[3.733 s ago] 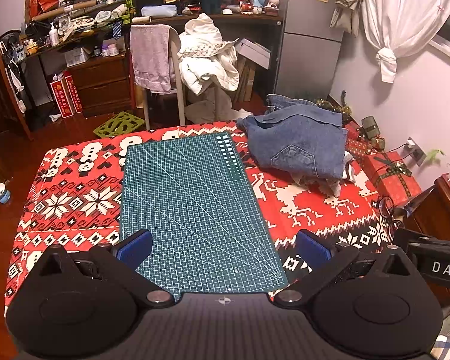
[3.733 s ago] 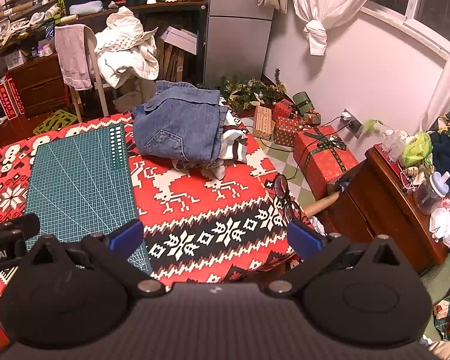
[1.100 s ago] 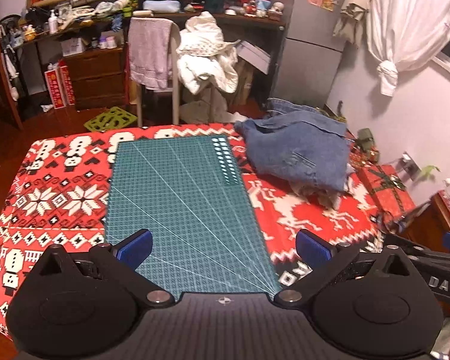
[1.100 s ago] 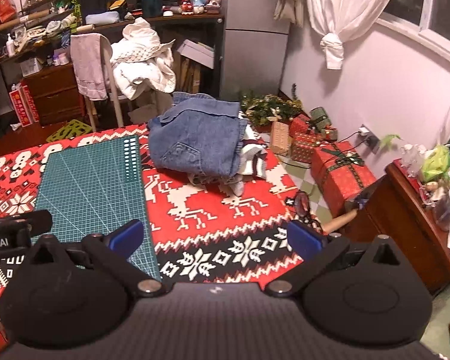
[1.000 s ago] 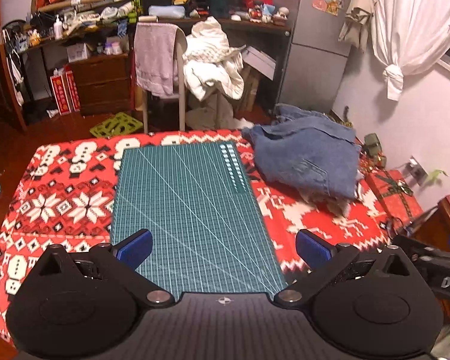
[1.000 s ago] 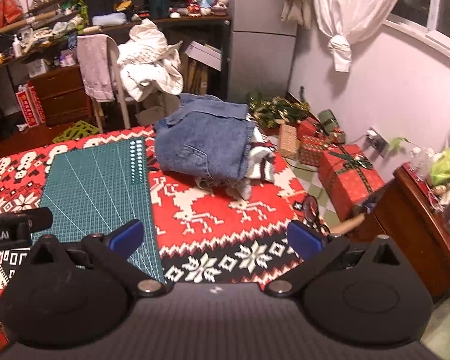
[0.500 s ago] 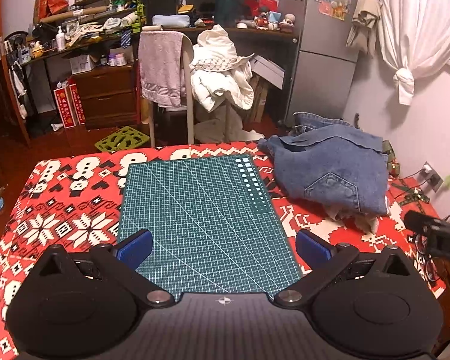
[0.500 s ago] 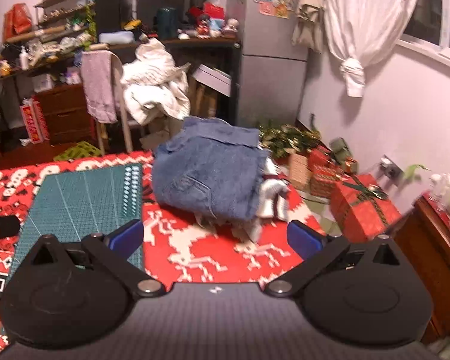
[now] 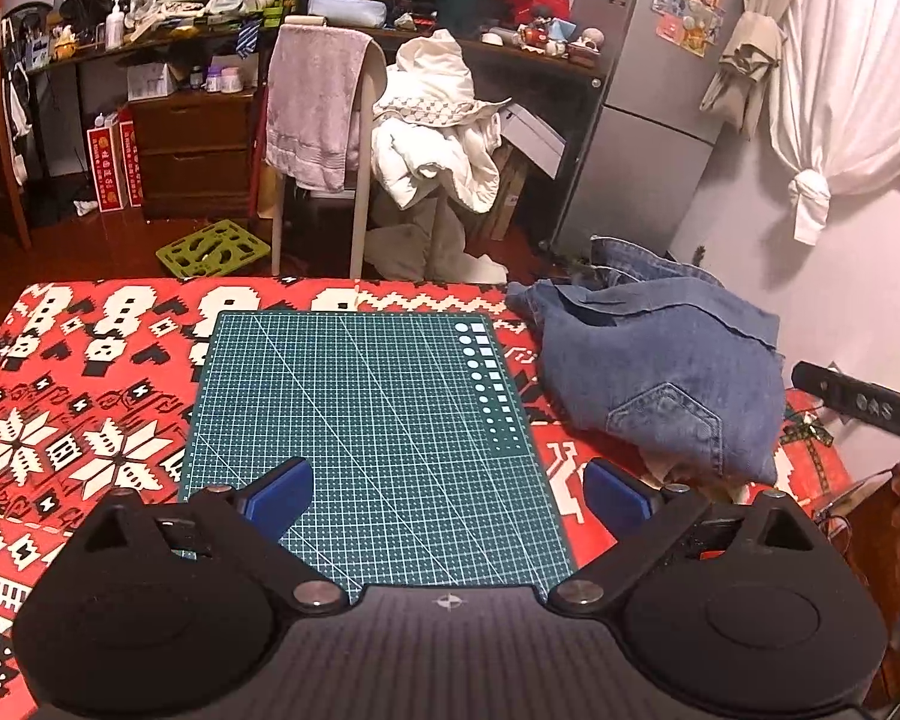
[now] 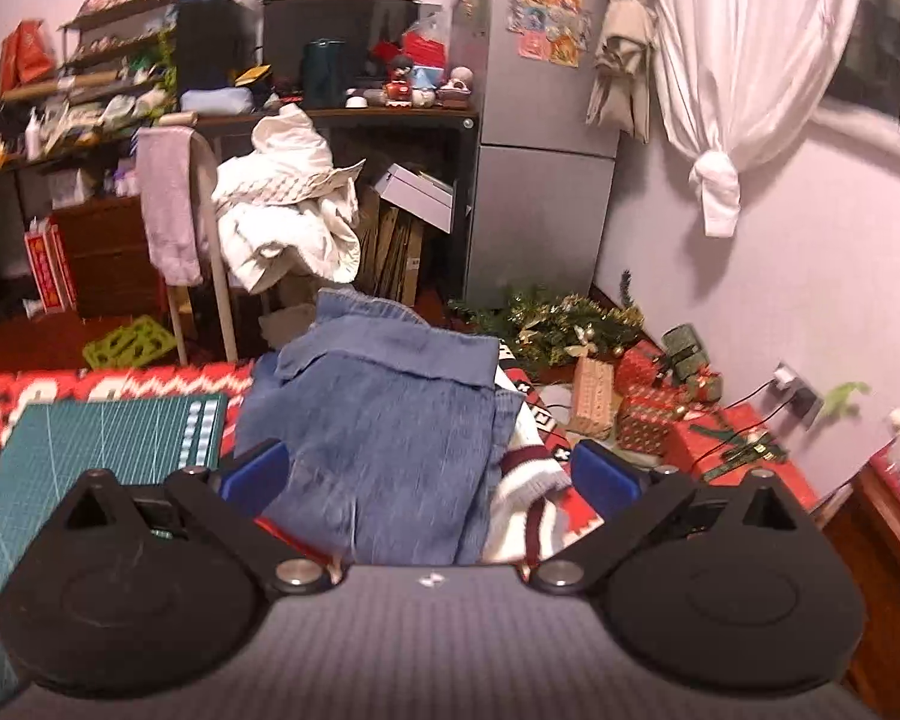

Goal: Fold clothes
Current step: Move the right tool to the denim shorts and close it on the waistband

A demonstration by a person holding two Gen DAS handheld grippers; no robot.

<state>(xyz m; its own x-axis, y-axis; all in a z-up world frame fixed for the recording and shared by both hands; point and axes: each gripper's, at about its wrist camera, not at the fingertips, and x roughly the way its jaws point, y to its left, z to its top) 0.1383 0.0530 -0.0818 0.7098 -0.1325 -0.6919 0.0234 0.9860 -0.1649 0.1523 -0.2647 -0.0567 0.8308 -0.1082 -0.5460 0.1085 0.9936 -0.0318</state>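
Observation:
A crumpled pair of blue jeans [image 9: 660, 372] lies on the right part of the red patterned tablecloth [image 9: 78, 396], on top of a white and maroon garment [image 10: 534, 480]. My left gripper [image 9: 447, 489] is open and empty over the near end of the green cutting mat [image 9: 366, 420]. My right gripper [image 10: 429, 474] is open and empty, low over the jeans [image 10: 378, 438], with the denim between its blue pads. Part of the right gripper [image 9: 858, 402] shows at the right edge of the left wrist view.
A chair with a grey towel [image 9: 318, 108] and a heap of white clothes [image 9: 438, 138] stand behind the table. Wrapped gift boxes [image 10: 642, 414] and a small tree lie on the floor to the right. A fridge [image 10: 540, 150] stands at the back.
My right gripper has moved forward and down, from the table's near edge to right over the jeans. My left gripper has moved a little forward over the mat.

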